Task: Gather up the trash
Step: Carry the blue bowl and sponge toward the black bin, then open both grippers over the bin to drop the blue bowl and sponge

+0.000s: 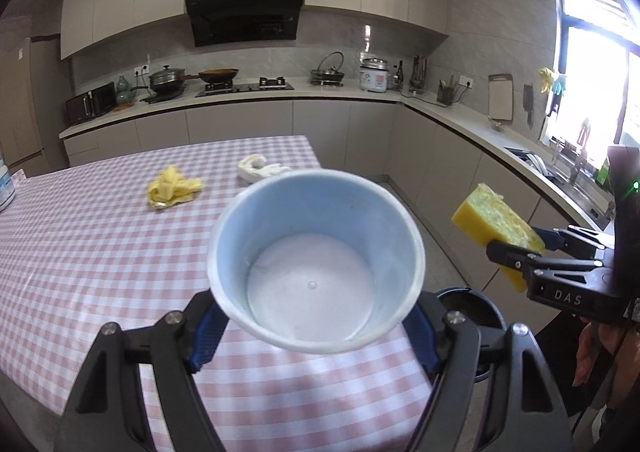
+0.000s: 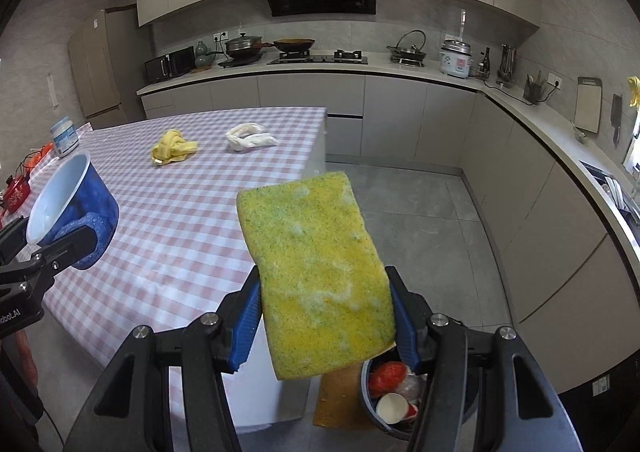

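My left gripper (image 1: pixel 312 328) is shut on a blue paper cup (image 1: pixel 316 272) with a white inside, tilted toward the camera above the table's near corner. The same cup (image 2: pixel 72 208) and left gripper (image 2: pixel 52 248) appear at the left of the right wrist view. My right gripper (image 2: pixel 326 326) is shut on a yellow-green sponge (image 2: pixel 316 276), held over the floor beside the table. Directly below it stands a dark trash bin (image 2: pixel 394 392) with a red-and-white cup and wrappers inside. In the left wrist view the sponge (image 1: pixel 498 230) and right gripper (image 1: pixel 516 252) are at the right.
A pink checked table (image 2: pixel 180 220) carries a crumpled yellow cloth (image 2: pixel 173 147), a twisted white cloth (image 2: pixel 250 137) and a white jar (image 2: pixel 64 136). Red items (image 2: pixel 16 192) lie at its left edge. Kitchen counters with pots, a rice cooker (image 2: pixel 455 57) and a sink run along the back and right.
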The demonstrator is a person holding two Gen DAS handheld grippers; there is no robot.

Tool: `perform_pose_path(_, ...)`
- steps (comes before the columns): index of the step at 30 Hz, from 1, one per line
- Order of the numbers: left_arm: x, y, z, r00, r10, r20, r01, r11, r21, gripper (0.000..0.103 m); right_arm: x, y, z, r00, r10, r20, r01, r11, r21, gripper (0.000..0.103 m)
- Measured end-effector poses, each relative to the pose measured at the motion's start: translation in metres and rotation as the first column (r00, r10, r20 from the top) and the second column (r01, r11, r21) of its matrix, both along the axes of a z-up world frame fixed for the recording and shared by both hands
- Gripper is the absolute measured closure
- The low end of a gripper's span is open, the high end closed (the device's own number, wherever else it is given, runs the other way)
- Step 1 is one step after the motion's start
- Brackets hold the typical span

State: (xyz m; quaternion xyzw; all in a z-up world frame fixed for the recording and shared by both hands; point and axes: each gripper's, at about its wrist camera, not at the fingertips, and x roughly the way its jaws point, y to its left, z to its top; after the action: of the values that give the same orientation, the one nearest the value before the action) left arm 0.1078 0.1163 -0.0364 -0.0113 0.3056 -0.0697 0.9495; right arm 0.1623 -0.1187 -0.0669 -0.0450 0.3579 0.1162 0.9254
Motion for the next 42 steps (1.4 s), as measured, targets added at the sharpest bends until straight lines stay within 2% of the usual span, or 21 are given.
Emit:
perform_pose_path(8,0.008,-0.092,-0.005,0.998,-0.064,-0.014,0.064,0.998,-0.002,0.026,-0.006,-0.098,0.002,0.999,-0.047,-0.001,0.047,0.999,0.008,0.043)
perform_pose_path(18,0.013,-0.174,-0.022,0.991,-0.124,-0.045,0.123,0.992,-0.015,0.026,-0.015,-0.189,-0.017,0.997,-0.071,-0.023,0.071,0.997,-0.01,0.043)
perform_pose_path(22,0.017,-0.197,-0.036,0.988,-0.139,-0.065,0.138,0.99,-0.026,0.026,-0.015,-0.211,-0.03,0.997,-0.068,-0.04,0.067,0.997,-0.025,0.043)
perform_pose_path(32,0.021,-0.244,-0.092,0.972,-0.159,-0.173,0.157,0.987,-0.028,0.026,-0.005,-0.257,-0.092,0.99,-0.057,-0.128,0.052,0.998,-0.047,0.043)
perform_pose_path(42,0.026,-0.251,-0.126,0.961,-0.135,-0.24,0.132,0.991,-0.028,0.026,0.009,-0.262,-0.138,0.981,-0.004,-0.194,-0.007,0.998,-0.056,0.043)
